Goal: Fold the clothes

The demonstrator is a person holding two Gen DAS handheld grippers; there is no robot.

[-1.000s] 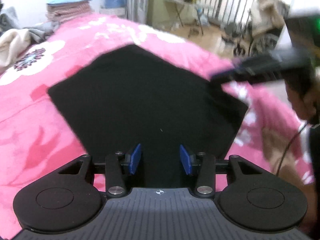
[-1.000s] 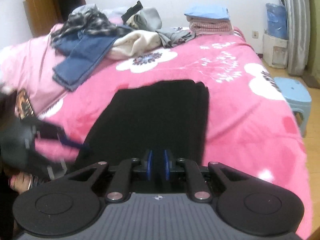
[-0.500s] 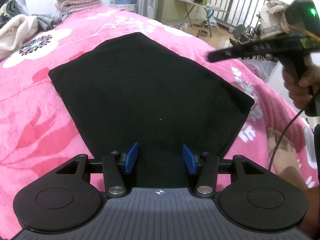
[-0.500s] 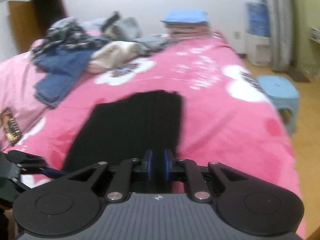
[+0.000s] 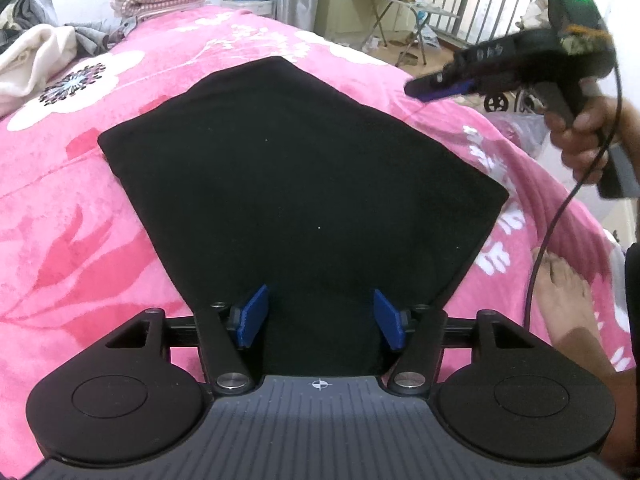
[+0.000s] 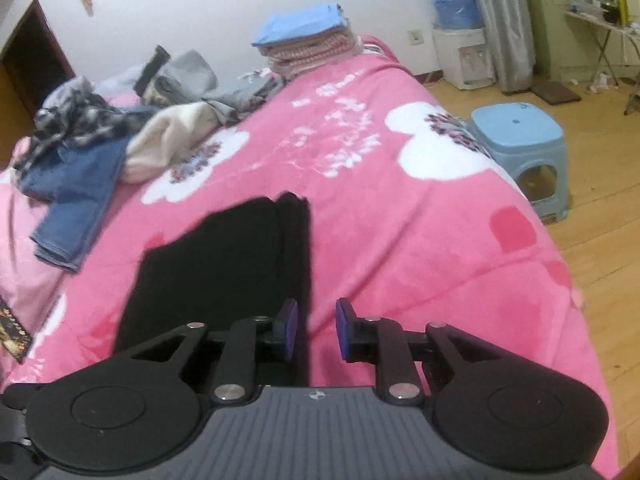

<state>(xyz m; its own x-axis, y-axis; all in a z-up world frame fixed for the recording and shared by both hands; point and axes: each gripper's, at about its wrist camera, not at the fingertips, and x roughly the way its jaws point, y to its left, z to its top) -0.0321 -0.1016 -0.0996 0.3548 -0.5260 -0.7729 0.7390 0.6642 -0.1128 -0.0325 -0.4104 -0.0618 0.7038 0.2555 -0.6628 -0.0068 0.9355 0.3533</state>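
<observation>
A black folded garment [image 5: 296, 184] lies flat on the pink flowered blanket [image 5: 60, 240]. My left gripper [image 5: 320, 322] hovers over its near edge, jaws opening, blue pads apart with only cloth below them and nothing pinched. In the left wrist view my right gripper [image 5: 442, 88] hangs in the air above the garment's far right side, held by a hand [image 5: 580, 136]. In the right wrist view the right gripper [image 6: 316, 332] is opening above the black garment [image 6: 224, 264] at its right edge, nothing between the pads.
Unfolded clothes [image 6: 100, 136] are heaped at the bed's far left: jeans, a cream top, grey pieces. A folded stack with a blue top [image 6: 308, 40] sits at the head. A blue stool [image 6: 520, 148] stands on the wooden floor. A bare foot [image 5: 564, 288] rests on the blanket.
Both grippers' jaws have widened; the right was shut and now shows a gap. The right gripper has moved right and rolled, away from the garment's middle. The garment lies still.
</observation>
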